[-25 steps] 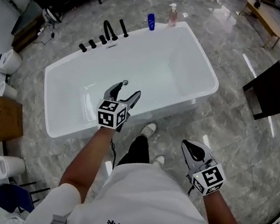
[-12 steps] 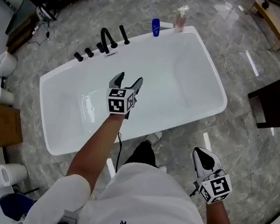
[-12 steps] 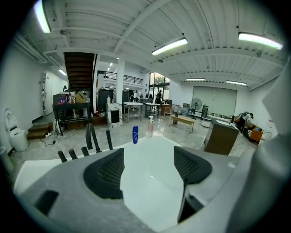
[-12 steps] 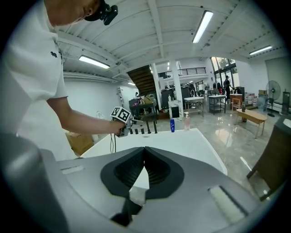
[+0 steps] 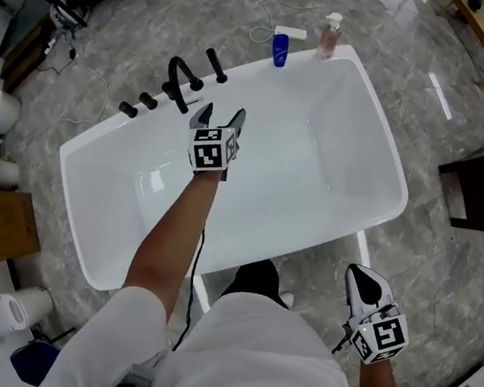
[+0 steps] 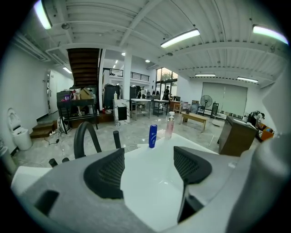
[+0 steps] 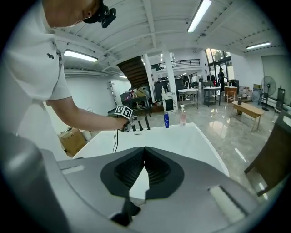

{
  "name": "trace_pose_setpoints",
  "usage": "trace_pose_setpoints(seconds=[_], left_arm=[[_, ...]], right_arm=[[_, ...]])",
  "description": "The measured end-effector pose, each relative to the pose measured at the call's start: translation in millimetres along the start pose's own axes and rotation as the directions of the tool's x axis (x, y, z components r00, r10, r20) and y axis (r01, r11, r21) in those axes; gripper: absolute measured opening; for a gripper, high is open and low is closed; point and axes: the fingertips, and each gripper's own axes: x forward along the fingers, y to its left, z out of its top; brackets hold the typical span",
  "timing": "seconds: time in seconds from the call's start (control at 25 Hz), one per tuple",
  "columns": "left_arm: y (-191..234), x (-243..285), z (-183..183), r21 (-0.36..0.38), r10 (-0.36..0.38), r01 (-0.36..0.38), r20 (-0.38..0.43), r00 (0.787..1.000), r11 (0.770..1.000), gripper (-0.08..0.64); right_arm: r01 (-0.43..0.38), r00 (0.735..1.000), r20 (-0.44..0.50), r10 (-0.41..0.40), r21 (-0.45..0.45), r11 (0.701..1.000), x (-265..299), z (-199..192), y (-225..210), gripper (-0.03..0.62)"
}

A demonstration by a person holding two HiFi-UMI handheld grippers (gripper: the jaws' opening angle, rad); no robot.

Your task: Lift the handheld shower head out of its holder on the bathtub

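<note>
On the far rim of the bathtub, from left to right: a row of knobs, the faucet spout, then the handheld shower head upright in its holder. Further right, at the far corner, 2 bottles side by side, blue bottle left of pump bottle. Left gripper above the tub, just before the spout. Right gripper outside the near right rim, well apart. Cardboard box on the floor left of the tub.

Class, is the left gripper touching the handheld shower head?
Apart. The head view shows white tub rim between the left gripper and the handheld shower head; its jaws stand open, empty.
</note>
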Motion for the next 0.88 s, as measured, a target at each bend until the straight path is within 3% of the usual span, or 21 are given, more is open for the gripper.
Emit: trace_pose_setpoints(seconds=[0.36,0.88], left_arm=[[84.1,114.6,-4.0,-0.003,0.067,-0.067,-0.048,0.997,0.998,0.342],[155.1,243.0,-20.9,0.026,0.127,-0.125,-0.110,0.986,0.992,0.333]], right_arm=[[0.060,0.992,-0.111,-0.053,0.055,0.997,49.8,-9.2,-31.1,0.014],[0.077,0.974,-0.219,-0.051,0.111,0.991,106.5,-38.2,-64.2,0.014]])
